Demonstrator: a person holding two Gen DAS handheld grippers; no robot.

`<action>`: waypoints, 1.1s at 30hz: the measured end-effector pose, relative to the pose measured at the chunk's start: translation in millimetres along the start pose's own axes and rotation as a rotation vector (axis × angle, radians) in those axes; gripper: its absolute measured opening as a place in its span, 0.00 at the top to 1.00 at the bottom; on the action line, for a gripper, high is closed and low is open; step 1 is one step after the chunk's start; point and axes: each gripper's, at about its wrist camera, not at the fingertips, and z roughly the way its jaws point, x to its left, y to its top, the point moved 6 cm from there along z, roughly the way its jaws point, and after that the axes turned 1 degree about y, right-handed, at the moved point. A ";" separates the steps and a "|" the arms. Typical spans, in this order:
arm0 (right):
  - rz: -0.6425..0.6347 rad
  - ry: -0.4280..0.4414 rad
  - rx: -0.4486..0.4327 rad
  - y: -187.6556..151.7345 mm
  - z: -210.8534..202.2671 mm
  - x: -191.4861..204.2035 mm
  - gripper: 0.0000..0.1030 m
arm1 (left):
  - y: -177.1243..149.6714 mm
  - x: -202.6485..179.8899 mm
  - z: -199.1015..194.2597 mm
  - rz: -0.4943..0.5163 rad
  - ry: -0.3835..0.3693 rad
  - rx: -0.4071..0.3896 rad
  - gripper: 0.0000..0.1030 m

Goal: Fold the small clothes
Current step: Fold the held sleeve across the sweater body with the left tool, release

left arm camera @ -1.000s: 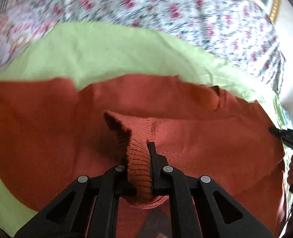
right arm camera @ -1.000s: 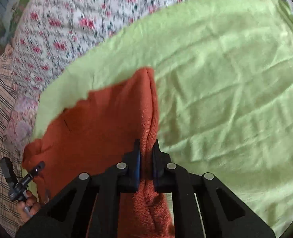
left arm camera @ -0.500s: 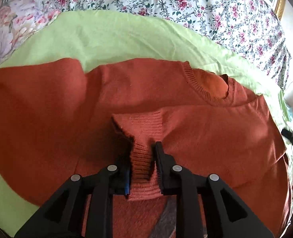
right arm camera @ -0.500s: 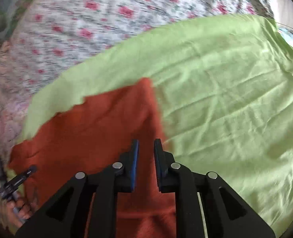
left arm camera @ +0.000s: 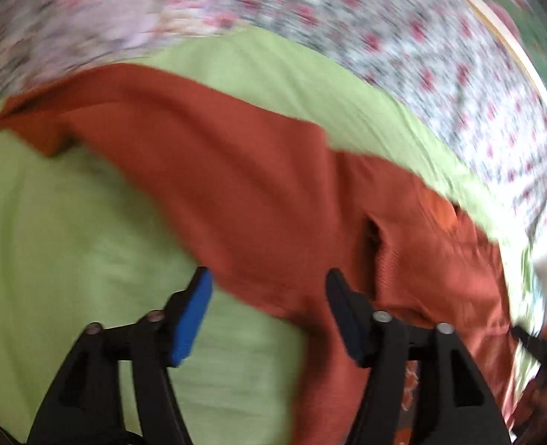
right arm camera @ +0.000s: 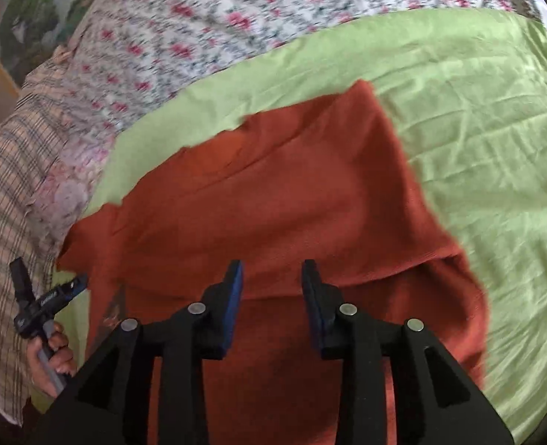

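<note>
Both pairs of fingers (left arm camera: 267, 282) (right arm camera: 272, 278) are spread, holding nothing, above the rust sweater (right arm camera: 273, 200) on green cloth (right arm camera: 496, 129).

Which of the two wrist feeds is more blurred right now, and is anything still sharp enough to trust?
Left wrist view: heavy motion smear over the floral bedspread and the orange sweater; only the open left gripper is fairly crisp. Right wrist view: milder blur, sweater edges and green sheet wrinkles readable, open right gripper sharp. Fisheye bending at both rims.
</note>
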 end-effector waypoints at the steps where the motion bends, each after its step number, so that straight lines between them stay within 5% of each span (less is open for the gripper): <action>1: -0.008 0.013 0.013 -6.9 3.0 8.4 0.67 | 7.8 22.0 -3.8 -0.066 0.001 -0.012 0.29; 10: -0.057 0.085 0.132 -49.9 30.7 56.2 0.66 | 58.8 162.4 -10.1 -0.512 -0.062 -0.105 0.23; 14: -0.070 0.086 0.147 -56.4 34.5 65.1 0.66 | 78.3 202.0 -2.4 -0.588 -0.060 -0.133 0.23; 19: -0.080 0.088 0.157 -55.1 38.4 74.3 0.66 | 116.2 222.0 11.0 -0.538 0.043 -0.179 0.33; 21: -0.080 0.092 0.156 -54.5 38.4 77.2 0.66 | 125.1 222.3 16.8 -0.505 0.106 -0.188 0.75; 23: -0.082 0.093 0.151 -54.3 37.0 79.9 0.66 | 124.0 223.7 22.9 -0.494 0.104 -0.161 0.96; 27: -0.089 0.101 0.138 -54.9 28.8 82.6 0.66 | 120.4 204.9 0.8 -0.433 0.107 -0.217 0.97; 33: -0.073 0.102 0.101 -51.4 12.6 74.4 0.66 | 113.6 91.1 -42.4 -0.207 0.013 -0.289 0.98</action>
